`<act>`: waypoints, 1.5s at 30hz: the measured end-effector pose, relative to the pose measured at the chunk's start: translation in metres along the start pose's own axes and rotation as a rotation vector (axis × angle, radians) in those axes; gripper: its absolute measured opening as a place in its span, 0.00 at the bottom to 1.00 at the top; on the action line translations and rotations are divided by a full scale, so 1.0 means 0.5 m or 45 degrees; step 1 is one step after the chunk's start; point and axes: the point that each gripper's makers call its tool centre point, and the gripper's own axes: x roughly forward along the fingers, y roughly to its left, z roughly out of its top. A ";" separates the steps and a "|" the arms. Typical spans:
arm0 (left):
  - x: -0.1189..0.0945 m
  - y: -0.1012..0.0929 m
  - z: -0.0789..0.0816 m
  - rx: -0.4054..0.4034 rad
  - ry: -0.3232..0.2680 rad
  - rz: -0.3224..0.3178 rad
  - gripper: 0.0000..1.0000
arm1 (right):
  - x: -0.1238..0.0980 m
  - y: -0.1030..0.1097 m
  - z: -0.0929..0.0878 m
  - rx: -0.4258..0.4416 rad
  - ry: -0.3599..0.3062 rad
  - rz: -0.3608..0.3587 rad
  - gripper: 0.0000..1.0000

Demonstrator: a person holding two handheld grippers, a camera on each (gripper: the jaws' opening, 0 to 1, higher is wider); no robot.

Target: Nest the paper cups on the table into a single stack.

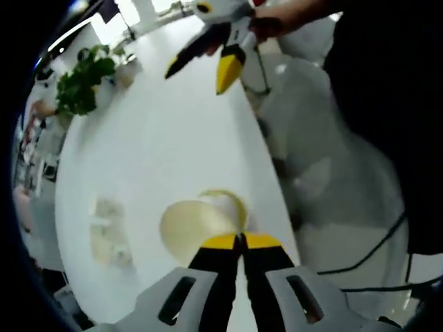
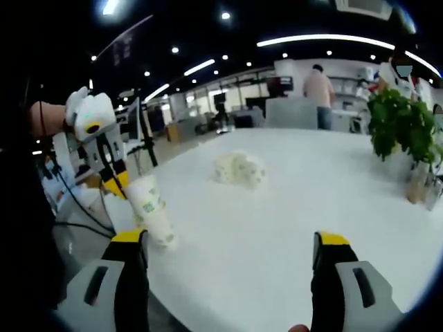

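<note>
A tilted stack of white paper cups with green print [image 2: 154,213] stands near the table's edge. My left gripper [image 1: 242,241] is shut on the rim of the top cup [image 1: 190,228], whose open mouth faces the left gripper view. From the right gripper view that same left gripper [image 2: 116,183] comes down onto the stack from the upper left. More pale cups [image 2: 239,169] lie in a small cluster further in on the table, and appear in the left gripper view as the pale cluster [image 1: 107,232]. My right gripper [image 2: 230,239] is open and holds nothing; it also hovers as the right gripper [image 1: 197,77] over the far part of the table.
The round white table [image 2: 291,207] has a potted green plant [image 2: 398,124] near its far edge. Cables [image 1: 367,256] run over the floor beside the table. A person [image 2: 318,90] stands far back in the room, next to desks.
</note>
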 end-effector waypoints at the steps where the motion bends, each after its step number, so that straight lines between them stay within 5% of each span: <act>1: 0.001 -0.001 0.000 0.005 0.000 -0.002 0.00 | -0.001 -0.001 -0.001 0.002 0.000 -0.002 0.97; 26: 0.050 -0.016 -0.001 -0.006 0.035 -0.082 0.01 | -0.011 0.000 -0.019 0.042 0.000 0.006 0.97; 45: 0.060 -0.023 0.009 -0.068 -0.009 -0.137 0.06 | -0.026 0.000 -0.029 0.065 -0.005 -0.002 0.97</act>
